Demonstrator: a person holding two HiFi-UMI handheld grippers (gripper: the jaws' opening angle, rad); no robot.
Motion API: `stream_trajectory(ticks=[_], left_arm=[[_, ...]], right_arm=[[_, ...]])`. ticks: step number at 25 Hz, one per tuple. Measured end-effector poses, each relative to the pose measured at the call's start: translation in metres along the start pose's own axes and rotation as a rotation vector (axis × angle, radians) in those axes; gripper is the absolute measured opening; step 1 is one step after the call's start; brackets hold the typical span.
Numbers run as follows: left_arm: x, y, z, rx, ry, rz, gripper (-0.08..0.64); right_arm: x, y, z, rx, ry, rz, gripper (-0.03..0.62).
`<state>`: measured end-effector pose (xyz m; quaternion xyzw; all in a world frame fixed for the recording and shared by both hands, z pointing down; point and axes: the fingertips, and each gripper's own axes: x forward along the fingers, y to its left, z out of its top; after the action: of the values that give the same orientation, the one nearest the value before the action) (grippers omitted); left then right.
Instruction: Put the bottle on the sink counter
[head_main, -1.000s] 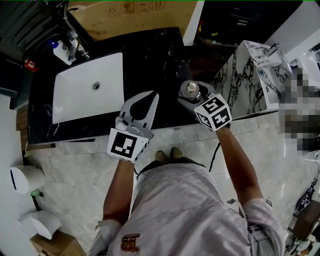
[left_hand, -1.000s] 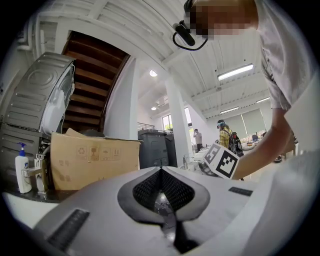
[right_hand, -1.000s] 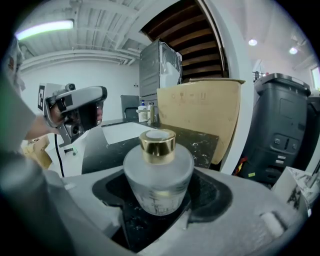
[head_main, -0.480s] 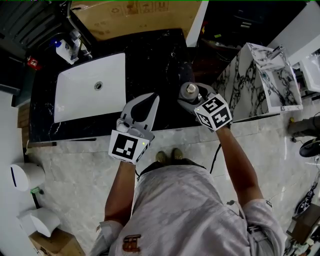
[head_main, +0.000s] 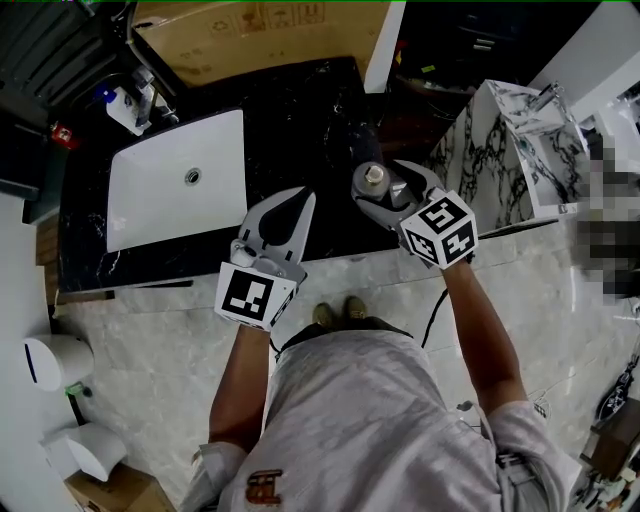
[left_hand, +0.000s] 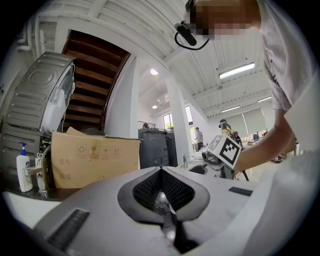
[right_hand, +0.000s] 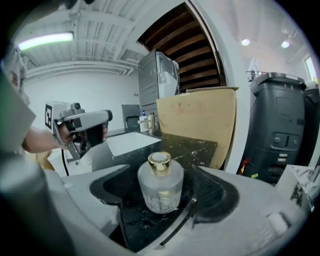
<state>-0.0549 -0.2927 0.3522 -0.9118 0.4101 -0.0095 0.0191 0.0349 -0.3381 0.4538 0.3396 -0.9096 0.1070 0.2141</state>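
Jaws of the right gripper are opening, and we see the bottle standing between them with a gap on each side; neither pad presses the glass. We note that the bottle is frosted, has a gold cap, and stands upright on the black marble counter. In the head view, the right gripper reaches in from the counter's front edge. The bottle sits near that edge, well to the right of the white sink basin. Jaws of the left gripper are closed together with nothing held. We find this gripper over the counter, between basin and bottle. A soap dispenser stands at the basin's far left corner, and a cardboard box stands behind the counter.
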Motion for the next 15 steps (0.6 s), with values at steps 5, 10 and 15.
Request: stream_trajectory(ticks=[5,10,15], left_arm=[[0.002,-0.011,0.009,0.000,-0.010,-0.021,0.000],[0.001,-0.023,0.028,-0.010,-0.047,-0.042,0.000],[-0.003,-0.035,0.052,-0.008,-0.101,-0.060,0.000]], right_arm=[[-0.038,0.016,0.044,0.010,-0.165,0.035,0.374],[-0.075,0.046,0.094,-0.009,-0.344,0.094,0.278],[-0.094,0.063,0.113,-0.039,-0.411,0.091,0.122]])
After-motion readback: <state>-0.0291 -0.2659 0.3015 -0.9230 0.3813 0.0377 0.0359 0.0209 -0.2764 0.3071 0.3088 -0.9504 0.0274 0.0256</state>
